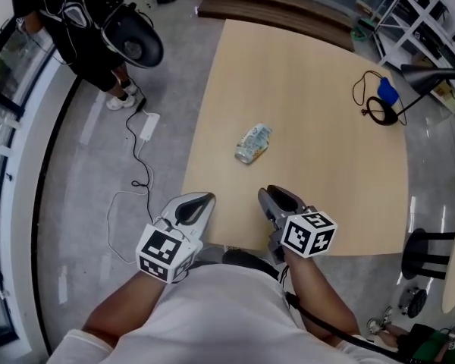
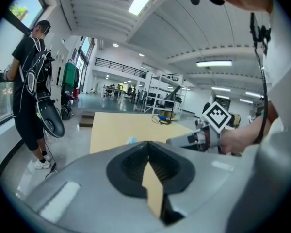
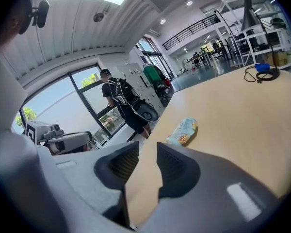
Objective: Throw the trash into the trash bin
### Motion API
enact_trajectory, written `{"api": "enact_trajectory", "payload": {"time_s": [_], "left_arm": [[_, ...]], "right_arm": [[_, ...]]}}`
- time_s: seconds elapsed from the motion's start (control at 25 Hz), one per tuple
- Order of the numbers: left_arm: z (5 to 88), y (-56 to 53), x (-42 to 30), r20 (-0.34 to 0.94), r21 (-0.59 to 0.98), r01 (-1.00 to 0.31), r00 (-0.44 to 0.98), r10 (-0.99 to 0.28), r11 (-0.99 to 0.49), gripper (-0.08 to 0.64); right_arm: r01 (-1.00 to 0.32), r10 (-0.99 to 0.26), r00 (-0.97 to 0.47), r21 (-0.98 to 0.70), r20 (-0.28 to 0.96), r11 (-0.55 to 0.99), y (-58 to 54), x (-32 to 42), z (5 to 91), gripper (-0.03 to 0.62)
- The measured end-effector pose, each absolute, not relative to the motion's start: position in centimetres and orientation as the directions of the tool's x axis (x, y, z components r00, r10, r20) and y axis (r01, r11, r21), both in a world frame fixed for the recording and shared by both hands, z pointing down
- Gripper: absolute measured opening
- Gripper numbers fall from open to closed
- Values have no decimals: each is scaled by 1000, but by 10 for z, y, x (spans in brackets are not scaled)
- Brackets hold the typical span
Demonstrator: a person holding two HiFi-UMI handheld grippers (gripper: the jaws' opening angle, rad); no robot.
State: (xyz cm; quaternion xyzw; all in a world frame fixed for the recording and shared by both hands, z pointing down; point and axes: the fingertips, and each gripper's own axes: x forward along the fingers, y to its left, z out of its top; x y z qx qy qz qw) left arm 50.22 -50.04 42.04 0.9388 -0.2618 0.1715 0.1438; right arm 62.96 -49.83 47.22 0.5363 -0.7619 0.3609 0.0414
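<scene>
A crumpled light-blue snack packet (image 1: 253, 143) lies near the middle of the wooden table (image 1: 326, 180). It shows ahead of the jaws in the right gripper view (image 3: 182, 131) and as a small pale shape in the left gripper view (image 2: 131, 140). My right gripper (image 1: 277, 194) (image 3: 148, 149) hovers over the table's near edge, short of the packet, open a little with nothing between its pads. My left gripper (image 1: 205, 199) (image 2: 148, 147) sits at the near left corner, tips together and empty. No trash bin shows in any view.
A person in black (image 1: 91, 29) stands on the floor at the far left, beside a white power strip and cable (image 1: 149, 125). A black cable with a blue object (image 1: 383, 101) lies at the table's far right. A black stool (image 1: 428, 252) stands to the right.
</scene>
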Motion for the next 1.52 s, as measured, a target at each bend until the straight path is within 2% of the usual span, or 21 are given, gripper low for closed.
{"api": "enact_trajectory", "payload": {"time_s": [0.24, 0.76, 1.12, 1.28, 1.4, 1.52], "left_arm": [[445, -517, 513, 459, 199, -581, 767, -449, -789, 8], [479, -538, 518, 557, 201, -620, 709, -432, -758, 8], [490, -534, 524, 578, 238, -621, 708, -405, -746, 8], [493, -534, 516, 585, 242, -642, 695, -418, -728, 8], [494, -534, 511, 587, 245, -657, 686, -430, -713, 8], [496, -531, 508, 589, 249, -669, 679, -438, -701, 8]], "right_arm": [[-800, -732, -476, -586, 486, 131, -531, 638, 511, 146], [-744, -714, -443, -666, 542, -44, -588, 671, 569, 176], [-560, -724, -456, -800, 517, -218, -611, 679, 596, 202], [-518, -730, -447, -815, 516, -259, -621, 680, 604, 241], [-555, -726, -431, -792, 536, -254, -630, 679, 604, 241], [-682, -685, -406, -700, 605, -214, -634, 675, 607, 239]]}}
